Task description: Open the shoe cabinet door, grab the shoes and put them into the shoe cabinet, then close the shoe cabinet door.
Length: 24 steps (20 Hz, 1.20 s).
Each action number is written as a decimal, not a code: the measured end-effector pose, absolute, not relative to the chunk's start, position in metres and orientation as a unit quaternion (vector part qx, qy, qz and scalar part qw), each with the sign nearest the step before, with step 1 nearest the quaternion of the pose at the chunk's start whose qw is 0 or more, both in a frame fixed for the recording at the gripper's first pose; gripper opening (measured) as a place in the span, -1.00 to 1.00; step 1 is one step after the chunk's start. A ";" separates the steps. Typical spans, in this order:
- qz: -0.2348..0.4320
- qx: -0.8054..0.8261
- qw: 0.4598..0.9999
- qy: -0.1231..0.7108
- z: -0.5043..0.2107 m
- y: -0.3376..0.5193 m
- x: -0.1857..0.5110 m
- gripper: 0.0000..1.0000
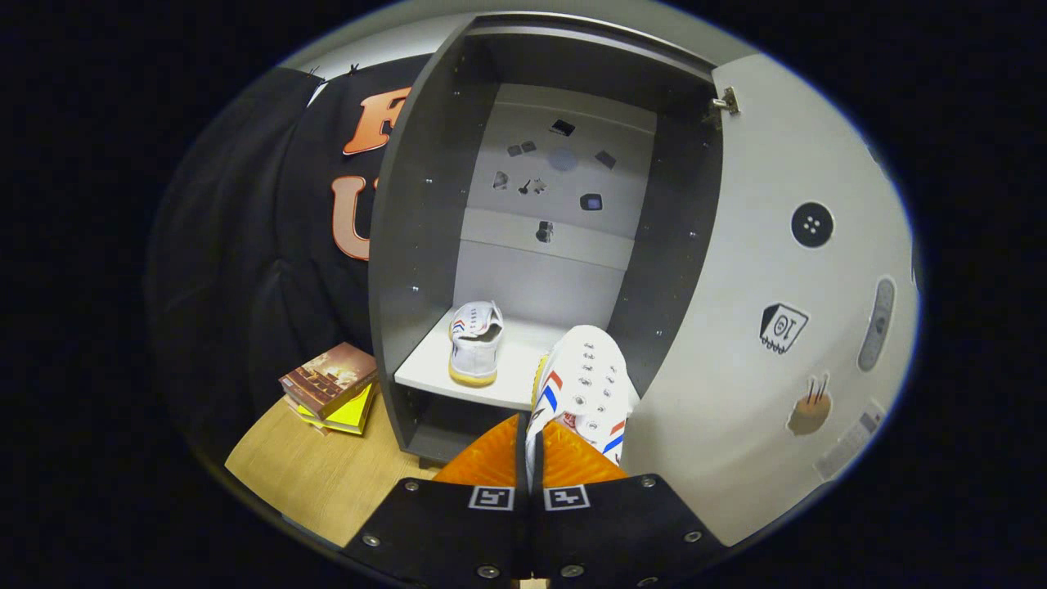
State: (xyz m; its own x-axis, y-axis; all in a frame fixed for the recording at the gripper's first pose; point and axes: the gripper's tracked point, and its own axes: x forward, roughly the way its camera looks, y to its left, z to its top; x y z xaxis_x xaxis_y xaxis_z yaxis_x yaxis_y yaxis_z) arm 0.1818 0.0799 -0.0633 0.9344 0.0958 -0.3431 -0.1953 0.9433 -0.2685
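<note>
One shoe (475, 341) already sits on the cabinet shelf (507, 378) while the gripper (527, 458), pinched tight on the second shoe (585, 384), holds it long-ways pointing into the open cabinet, just right of the first.

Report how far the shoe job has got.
Done: the grey cabinet's white door stands open, and one white canvas shoe with a yellow sole sits on the white shelf. In hand: the gripper is shut on the second white shoe with red and blue stripes, at the shelf's front edge. Left: set it down, release, close the door.
</note>
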 end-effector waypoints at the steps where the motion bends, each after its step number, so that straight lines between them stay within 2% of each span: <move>1: 0.076 -0.151 0.972 0.163 -0.058 0.083 0.193 -1.00; 11: 0.069 -0.159 0.968 0.184 -0.053 0.071 0.335 -1.00; 16: 0.069 -0.173 0.958 0.219 -0.106 0.069 0.403 -1.00; 24: 0.082 -0.205 0.947 0.233 -0.143 0.067 0.429 -1.00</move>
